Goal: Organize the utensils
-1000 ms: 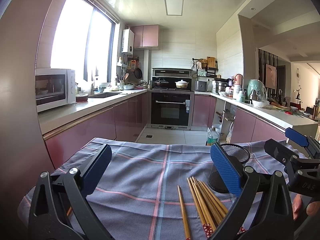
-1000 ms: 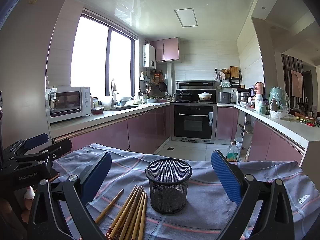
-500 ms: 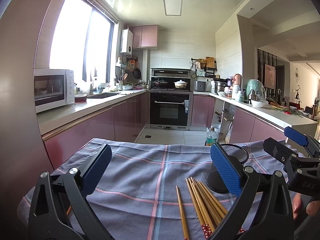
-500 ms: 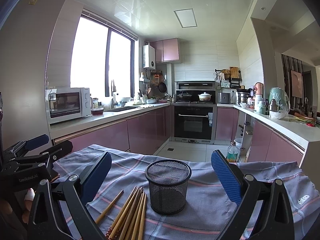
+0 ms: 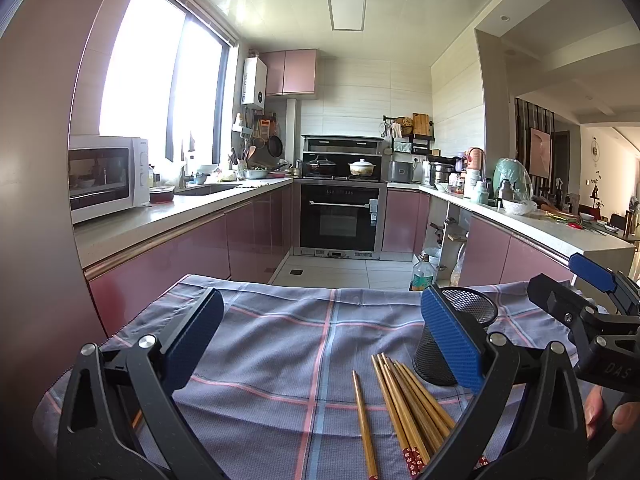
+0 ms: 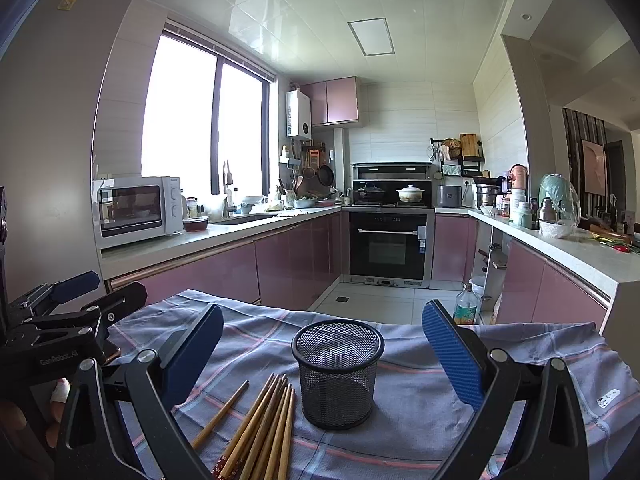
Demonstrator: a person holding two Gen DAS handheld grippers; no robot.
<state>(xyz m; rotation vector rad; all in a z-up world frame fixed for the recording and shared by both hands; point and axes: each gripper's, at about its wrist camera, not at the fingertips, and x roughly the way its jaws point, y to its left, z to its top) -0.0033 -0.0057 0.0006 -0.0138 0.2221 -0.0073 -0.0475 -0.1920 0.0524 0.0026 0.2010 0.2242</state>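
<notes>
- Left wrist view: left gripper (image 5: 320,344) with jaws spread wide, nothing between the blue pads; it hangs over the checked cloth (image 5: 280,344) that covers the table.
- Bundle of wooden chopsticks (image 5: 412,404) lies flat on the cloth, right of centre, tips pointing away from the camera. One single chopstick (image 5: 363,420) lies just beside the bundle, on its left, apart from it.
- Black mesh cup (image 5: 444,344) stands upright just beyond and right of the bundle, partly hidden by the right-hand pad.
- Right gripper (image 5: 576,292) enters at the far right edge, fingers apart, empty; fingertips of a hand (image 5: 608,412) show below it.
- Right wrist view: right gripper (image 6: 320,356) released, wide, empty, with the mesh cup (image 6: 338,376) centred between its pads on the cloth (image 6: 420,392); cup looks empty.
- Chopsticks (image 6: 264,424) lie left of the cup, near its base; single chopstick (image 6: 220,414) further left.
- Left gripper (image 6: 100,290) at the left edge, jaws apart.
</notes>
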